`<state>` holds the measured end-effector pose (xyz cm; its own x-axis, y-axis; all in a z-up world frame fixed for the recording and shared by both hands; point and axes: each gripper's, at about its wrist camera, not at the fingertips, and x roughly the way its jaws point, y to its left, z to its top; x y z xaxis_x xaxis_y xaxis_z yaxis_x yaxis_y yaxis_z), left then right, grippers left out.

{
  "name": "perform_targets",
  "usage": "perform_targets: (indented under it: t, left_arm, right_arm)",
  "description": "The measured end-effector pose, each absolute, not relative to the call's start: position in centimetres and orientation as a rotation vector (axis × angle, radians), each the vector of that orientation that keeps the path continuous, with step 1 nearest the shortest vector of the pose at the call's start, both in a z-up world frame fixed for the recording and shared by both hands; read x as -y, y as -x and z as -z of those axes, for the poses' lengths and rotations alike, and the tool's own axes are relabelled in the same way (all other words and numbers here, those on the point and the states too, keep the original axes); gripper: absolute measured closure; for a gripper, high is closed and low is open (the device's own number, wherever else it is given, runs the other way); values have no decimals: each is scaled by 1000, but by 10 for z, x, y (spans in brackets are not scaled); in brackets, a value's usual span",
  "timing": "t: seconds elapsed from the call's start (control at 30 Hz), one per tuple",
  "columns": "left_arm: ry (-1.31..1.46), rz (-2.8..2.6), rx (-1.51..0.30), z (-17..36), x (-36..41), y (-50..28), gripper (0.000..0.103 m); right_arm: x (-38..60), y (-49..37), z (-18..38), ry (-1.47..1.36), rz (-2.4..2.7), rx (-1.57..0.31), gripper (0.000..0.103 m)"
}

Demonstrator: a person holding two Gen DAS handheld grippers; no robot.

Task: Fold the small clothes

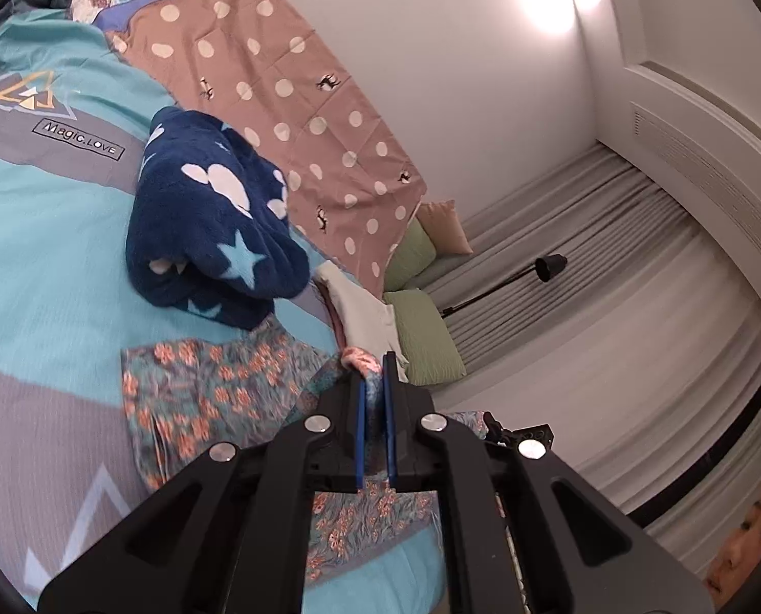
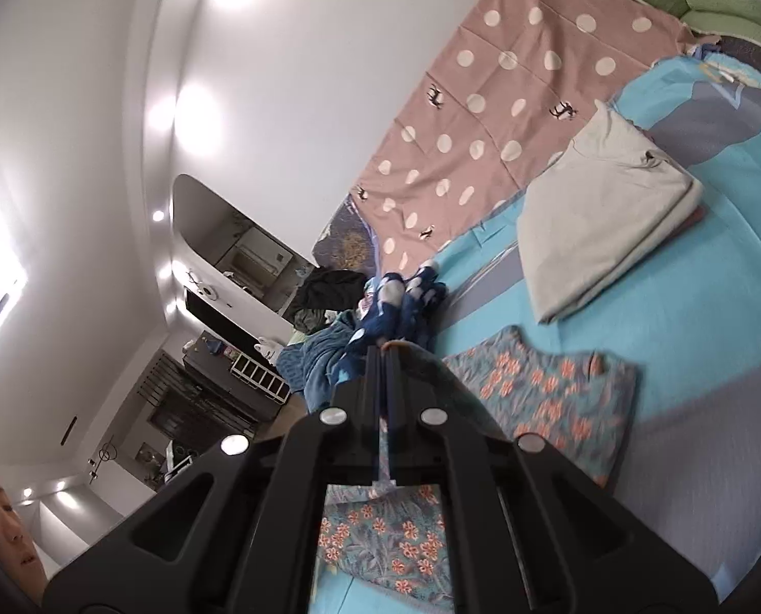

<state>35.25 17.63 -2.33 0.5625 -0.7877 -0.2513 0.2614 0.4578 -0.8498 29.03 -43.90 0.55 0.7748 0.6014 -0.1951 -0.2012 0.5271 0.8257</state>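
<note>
A small floral garment (image 1: 206, 389), teal with orange flowers, lies partly on the turquoise bed cover (image 1: 42, 235). My left gripper (image 1: 375, 366) is shut on one edge of it, and the cloth bunches between the blue pads (image 1: 390, 409). In the right wrist view the same floral garment (image 2: 549, 399) spreads over the bed and runs under the tool. My right gripper (image 2: 383, 350) is shut on another edge, with cloth showing at the tips. Both held edges are lifted off the bed.
A dark blue fleece with stars (image 1: 211, 220) is heaped beyond the garment. A folded pale garment (image 2: 600, 215) lies on the bed. A pink dotted sheet (image 1: 288, 102) hangs on the wall. Green pillows (image 1: 426, 337) and grey curtains (image 1: 585, 235) stand behind. A person's face (image 2: 1, 517) shows at the edge.
</note>
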Motion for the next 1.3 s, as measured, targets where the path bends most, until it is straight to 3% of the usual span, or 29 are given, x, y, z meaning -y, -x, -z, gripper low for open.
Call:
perform_targets:
  t: [0.33, 0.67, 0.77, 0.8, 0.83, 0.9, 0.97, 1.07, 1.2, 1.3]
  left_arm:
    - [952, 653, -859, 94, -170, -443, 98]
    - [1154, 551, -1003, 179, -185, -467, 95]
    - [1219, 532, -1003, 186, -196, -463, 83]
    - [1226, 522, -990, 183, -200, -462, 77]
    - [1225, 519, -969, 177, -205, -460, 75]
    - [1194, 517, -912, 156, -214, -456, 73]
    - [1125, 521, -859, 128, -220, -448, 71]
    - [955, 537, -821, 88, -208, -431, 59]
    - [659, 625, -951, 67, -156, -408, 46]
    - [613, 778, -1108, 83, -112, -395, 45]
  right_arm:
    - [450, -365, 56, -946, -408, -635, 101]
    - [455, -393, 128, -1022, -314, -767, 101]
    - [460, -390, 127, -1024, -278, -769, 95]
    - [463, -389, 123, -1020, -274, -759, 88]
    - [465, -386, 117, -1009, -260, -739, 75]
    - [468, -373, 93, -931, -212, -682, 65]
    - [461, -362, 68, -813, -182, -655, 64]
    - [423, -346, 31, -517, -138, -677, 51]
    - [339, -332, 26, -106, -134, -840, 26]
    - [293, -338, 53, -6, -132, -987, 25]
